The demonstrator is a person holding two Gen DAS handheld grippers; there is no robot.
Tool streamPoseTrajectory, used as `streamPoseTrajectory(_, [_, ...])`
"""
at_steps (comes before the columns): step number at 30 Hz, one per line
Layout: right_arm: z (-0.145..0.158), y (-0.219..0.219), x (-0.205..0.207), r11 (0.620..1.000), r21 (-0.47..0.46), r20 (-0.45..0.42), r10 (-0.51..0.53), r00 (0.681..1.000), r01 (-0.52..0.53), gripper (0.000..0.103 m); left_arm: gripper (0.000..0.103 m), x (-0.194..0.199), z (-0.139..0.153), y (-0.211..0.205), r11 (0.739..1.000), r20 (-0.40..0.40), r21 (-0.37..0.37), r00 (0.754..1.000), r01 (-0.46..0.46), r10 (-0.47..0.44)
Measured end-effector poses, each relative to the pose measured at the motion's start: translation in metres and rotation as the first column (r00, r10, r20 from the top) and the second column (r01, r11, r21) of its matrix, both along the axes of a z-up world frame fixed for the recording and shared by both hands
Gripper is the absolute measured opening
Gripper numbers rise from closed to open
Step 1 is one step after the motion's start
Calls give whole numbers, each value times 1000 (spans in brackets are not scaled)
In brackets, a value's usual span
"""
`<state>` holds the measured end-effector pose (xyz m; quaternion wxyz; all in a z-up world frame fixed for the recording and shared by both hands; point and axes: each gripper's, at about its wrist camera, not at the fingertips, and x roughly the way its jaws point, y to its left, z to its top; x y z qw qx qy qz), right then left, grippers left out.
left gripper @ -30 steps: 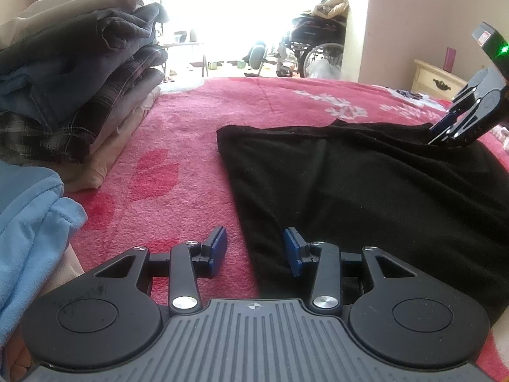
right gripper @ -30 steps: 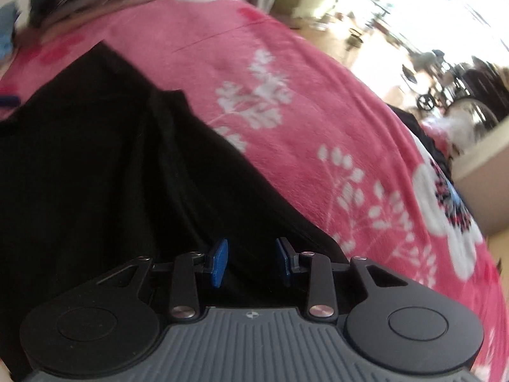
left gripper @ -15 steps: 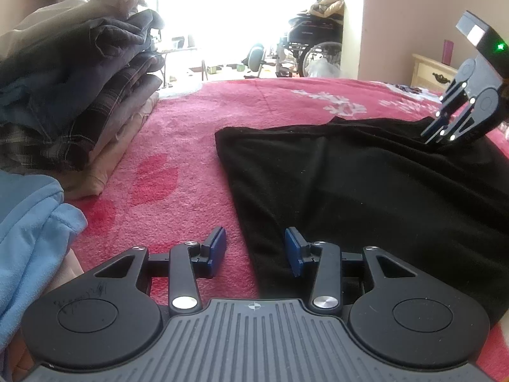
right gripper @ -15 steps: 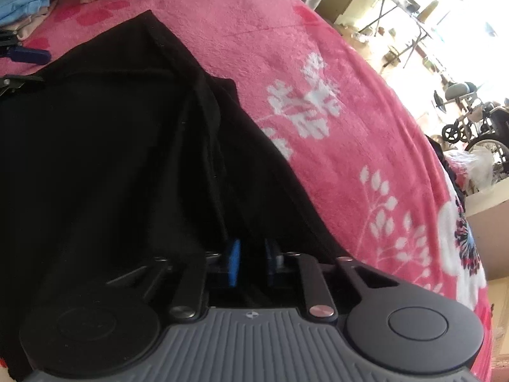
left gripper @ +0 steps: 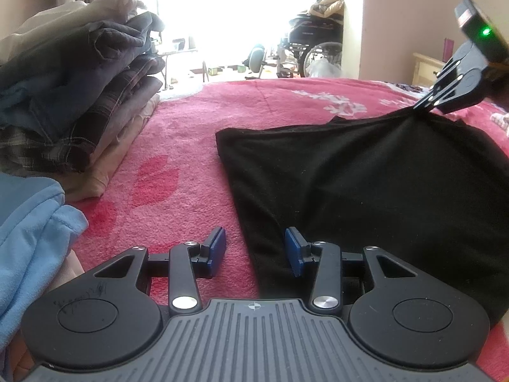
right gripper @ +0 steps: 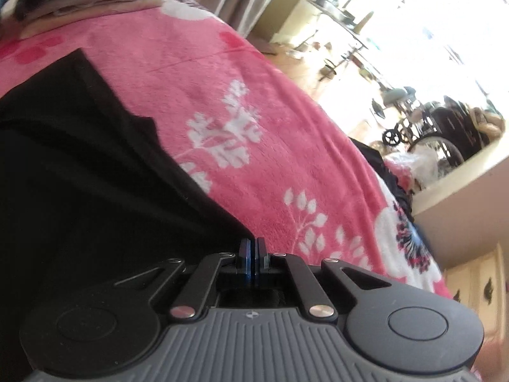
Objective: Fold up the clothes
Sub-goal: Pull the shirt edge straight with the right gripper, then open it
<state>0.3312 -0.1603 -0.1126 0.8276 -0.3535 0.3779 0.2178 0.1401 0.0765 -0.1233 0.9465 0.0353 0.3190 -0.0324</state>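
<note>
A stack of folded clothes (left gripper: 73, 95), in beige, grey, plaid and denim layers, stands at the left side of the bed, on the pink floral blanket (left gripper: 178, 159); the same stack appears blurred at the upper left of the right wrist view. A light blue garment (left gripper: 28, 229) lies at the near left, just beside the stack. The left tool (left gripper: 254, 250) hovers low at the near side of the bed with its blue pads (left gripper: 216, 248) spread apart; the left pad is over bare blanket and the right pad is over the near left edge of the black garment (left gripper: 366, 191), with nothing gripped between them. The black garment lies spread across the middle and right of the bed, well apart from the stack. Its far right corner is drawn up off the blanket into a peak. The right tool (left gripper: 420, 105) is at that peak; its jaws have just been closing and are now pressed together, pinching the black fabric at the garment's edge, as the right wrist view confirms (right gripper: 253, 256). A green indicator light (left gripper: 485, 31) glows on the right tool body. Beyond the far edge of the bed, a wheelchair (left gripper: 313, 51) stands in bright backlight, and a cream bedside cabinet (left gripper: 426, 68) stands at the right.
</note>
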Motion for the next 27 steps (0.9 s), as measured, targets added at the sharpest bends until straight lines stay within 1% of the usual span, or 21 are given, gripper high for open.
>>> streamPoseTrajectory(2, [-12, -2, 7, 998, 21, 1, -64, 998, 64, 3, 42, 0, 0, -1, 1000, 2, 5, 1000, 1, -1])
streamPoseTrajectory(3, [-17, -4, 10, 995, 44, -21, -89, 996, 90, 3, 42, -1, 0, -1, 1000, 3, 7, 1000, 2, -2])
streamPoseTrajectory(4, [-13, -11, 12, 987, 100, -30, -124, 992, 126, 3, 42, -1, 0, -1, 1000, 4, 9, 1000, 3, -3])
streamPoseTrajectory(6, [-2, -26, 15, 956, 213, -53, -194, 980, 200, 17, 42, -1, 0, -1, 1000, 4, 12, 1000, 5, -5])
streamPoseTrajectory(7, [4, -33, 17, 934, 267, -67, -227, 972, 237, 34, 42, -1, 0, -1, 1000, 4, 13, 1000, 7, -7])
streamPoseTrajectory(8, [15, -49, 17, 898, 343, -82, -264, 961, 276, 39, 42, -1, 0, -1, 1000, 5, 15, 1000, 9, -9])
streamPoseTrajectory(9, [26, -65, 18, 853, 417, -100, -300, 949, 314, 39, 42, -1, 0, -1, 1000, 5, 16, 1000, 10, -10])
streamPoseTrajectory(11, [45, -100, 19, 768, 499, -120, -398, 910, 402, 40, 42, -2, 0, -1, 1000, 5, 16, 1000, 10, -10])
streamPoseTrajectory(12, [51, -117, 20, 729, 519, -132, -447, 885, 446, 40, 42, -2, 0, -2, 1000, 5, 16, 1000, 10, -10])
streamPoseTrajectory(13, [54, -133, 19, 693, 528, -149, -492, 858, 490, 40, 42, -2, 0, -2, 1000, 6, 17, 1000, 11, -11])
streamPoseTrajectory(14, [56, -147, 17, 671, 528, -165, -521, 838, 521, 40, 42, -2, 0, -2, 1000, 6, 18, 1000, 12, -12])
streamPoseTrajectory(15, [56, -156, 13, 669, 517, -175, -529, 830, 535, 40, 42, -3, 0, -2, 1000, 7, 18, 1000, 13, -13])
streamPoseTrajectory(16, [55, -163, 9, 685, 491, -178, -527, 831, 539, 40, 42, -2, 0, -2, 1000, 7, 18, 1000, 13, -13])
streamPoseTrajectory(18, [46, -169, 3, 699, 443, -208, -529, 823, 561, 40, 42, -3, 0, -2, 1000, 8, 21, 1000, 14, -14])
streamPoseTrajectory(21, [33, -174, 3, 670, 418, -270, -554, 788, 614, 40, 42, -3, 0, -3, 1000, 9, 27, 1000, 16, -16])
streamPoseTrajectory(22, [29, -173, 4, 641, 429, -296, -565, 770, 636, 40, 43, -3, 0, -3, 999, 9, 30, 1000, 16, -16])
streamPoseTrajectory(23, [27, -175, 7, 591, 448, -337, -583, 739, 671, 40, 43, -3, 0, -4, 999, 9, 32, 1000, 17, -17])
streamPoseTrajectory(25, [22, -181, 15, 477, 464, -424, -620, 660, 747, 40, 43, -3, 0, -4, 999, 9, 36, 1000, 17, -17])
streamPoseTrajectory(27, [16, -187, 21, 355, 457, -513, -644, 568, 815, 40, 44, -3, 0, -5, 999, 8, 38, 1000, 14, -15])
